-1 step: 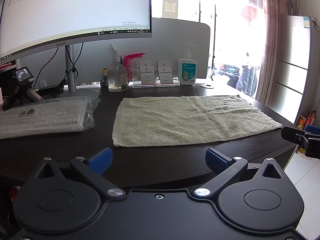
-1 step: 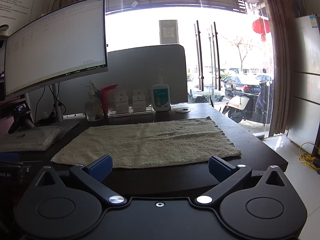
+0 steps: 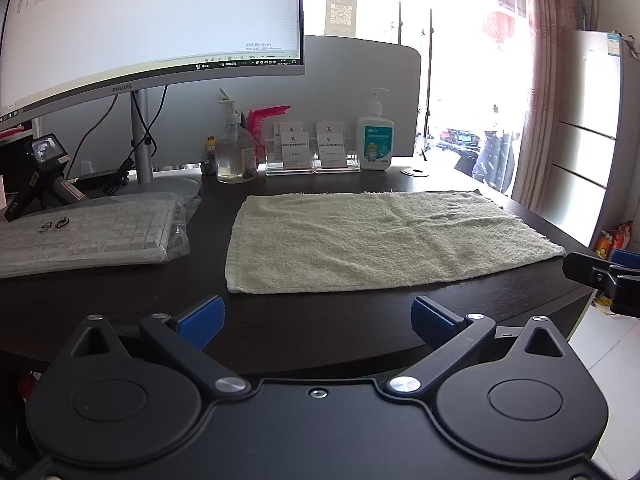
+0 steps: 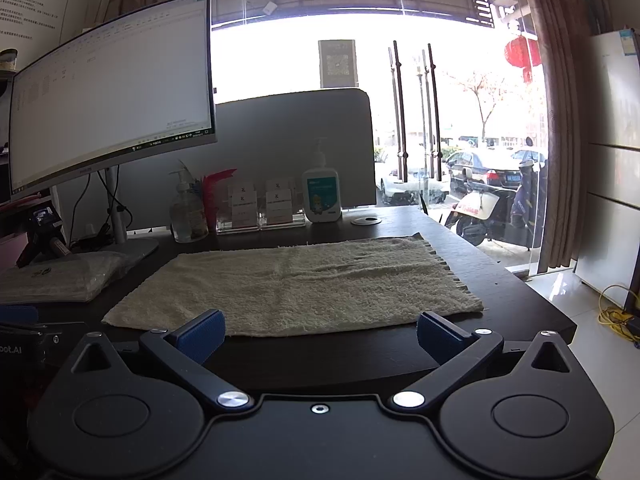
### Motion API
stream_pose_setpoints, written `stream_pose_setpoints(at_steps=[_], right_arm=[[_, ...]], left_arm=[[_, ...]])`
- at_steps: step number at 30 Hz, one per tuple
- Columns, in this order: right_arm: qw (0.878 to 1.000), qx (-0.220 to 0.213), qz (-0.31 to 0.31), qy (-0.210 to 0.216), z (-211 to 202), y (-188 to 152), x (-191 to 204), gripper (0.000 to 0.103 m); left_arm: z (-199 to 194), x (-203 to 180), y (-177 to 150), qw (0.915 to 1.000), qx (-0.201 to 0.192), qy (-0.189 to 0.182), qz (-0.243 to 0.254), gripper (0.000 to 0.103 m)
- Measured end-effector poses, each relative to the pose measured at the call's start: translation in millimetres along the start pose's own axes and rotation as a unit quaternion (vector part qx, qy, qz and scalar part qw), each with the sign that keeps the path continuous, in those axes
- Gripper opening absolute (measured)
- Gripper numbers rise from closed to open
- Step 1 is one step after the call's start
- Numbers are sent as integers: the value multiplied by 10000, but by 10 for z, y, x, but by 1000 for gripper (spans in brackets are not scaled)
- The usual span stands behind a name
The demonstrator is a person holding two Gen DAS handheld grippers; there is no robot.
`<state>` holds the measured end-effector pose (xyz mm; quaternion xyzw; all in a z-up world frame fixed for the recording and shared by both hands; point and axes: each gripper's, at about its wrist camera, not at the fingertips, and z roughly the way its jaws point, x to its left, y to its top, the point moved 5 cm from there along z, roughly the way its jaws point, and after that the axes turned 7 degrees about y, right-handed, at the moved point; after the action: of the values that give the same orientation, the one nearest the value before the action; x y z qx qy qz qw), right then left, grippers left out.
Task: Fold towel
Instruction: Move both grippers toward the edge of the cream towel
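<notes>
A cream towel [image 3: 380,240] lies spread flat on the dark desk [image 3: 120,304]; it also shows in the right wrist view [image 4: 304,284]. My left gripper [image 3: 318,318] is open and empty, held just in front of the towel's near edge. My right gripper [image 4: 320,336] is open and empty, also just short of the near edge, toward the towel's right half. The right gripper's tip shows at the right edge of the left wrist view [image 3: 600,276].
A wrapped keyboard [image 3: 84,236] lies left of the towel. A monitor [image 3: 148,24], two pump bottles [image 3: 236,152] [image 3: 374,140] and card holders [image 3: 312,152] stand behind it. The desk's right edge [image 4: 532,300] drops to the floor.
</notes>
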<state>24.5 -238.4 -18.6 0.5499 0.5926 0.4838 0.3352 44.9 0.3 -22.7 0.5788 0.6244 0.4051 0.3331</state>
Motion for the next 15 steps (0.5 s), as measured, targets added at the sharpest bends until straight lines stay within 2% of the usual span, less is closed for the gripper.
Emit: stream_pose_setpoints(at_steps=[15], right_arm=[[10000, 55, 9, 26, 84, -15, 14, 102]], left_arm=[[36, 34, -9, 9999, 50, -159, -11, 102]])
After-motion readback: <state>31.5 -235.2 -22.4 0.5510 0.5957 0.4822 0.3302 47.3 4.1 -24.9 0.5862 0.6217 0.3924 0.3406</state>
